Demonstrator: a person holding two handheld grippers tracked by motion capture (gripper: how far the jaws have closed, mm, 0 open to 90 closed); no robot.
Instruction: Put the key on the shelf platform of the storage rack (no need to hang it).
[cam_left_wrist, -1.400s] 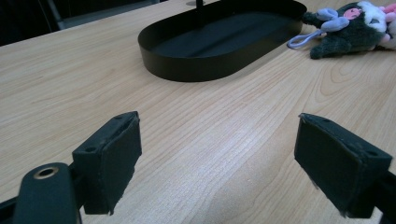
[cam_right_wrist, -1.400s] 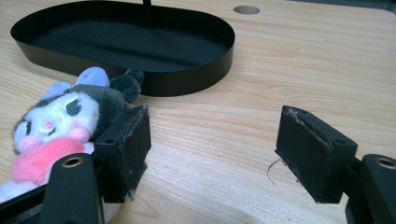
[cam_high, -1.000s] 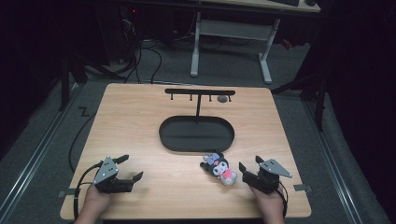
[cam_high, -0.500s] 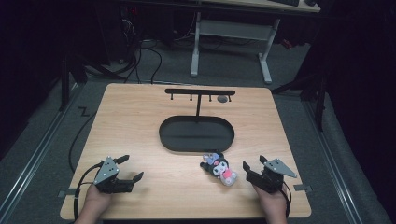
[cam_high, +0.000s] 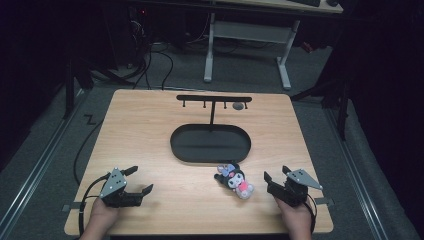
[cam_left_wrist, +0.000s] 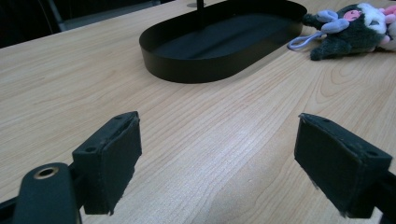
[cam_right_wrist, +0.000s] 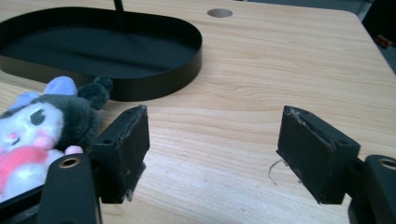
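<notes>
In the high view the person's hands ran off the bottom edge, and the dark room beyond the table (cam_high: 150, 130) was hard to read. The plush toy (cam_high: 235, 180), a dark-headed figure with a white face and pink body, lay on its side on the bare wood just in front of the black oval tray (cam_high: 210, 157), near but clear of its rim. It lay just to the left of the right gripper (cam_high: 276, 173) and apart from it, while the left gripper (cam_high: 142, 179) rested well away across the table. The right gripper's jaws stood spread and had just been opening, with only wood between them. The left gripper's jaws were also spread, with nothing in them. The right gripper view (cam_right_wrist: 215, 135) showed the toy (cam_right_wrist: 42, 130) beside and partly behind its left jaw, cut off at the frame's left edge, and it made out the face that was small in the high view. The left gripper view (cam_left_wrist: 219, 140) caught the toy (cam_left_wrist: 348, 25) far off at the upper right, clipped by the edge, with a pale loop at its head. Both gripper views cut the tray's upright post short, and the high view showed the hook bar (cam_high: 214, 98) on top.
</notes>
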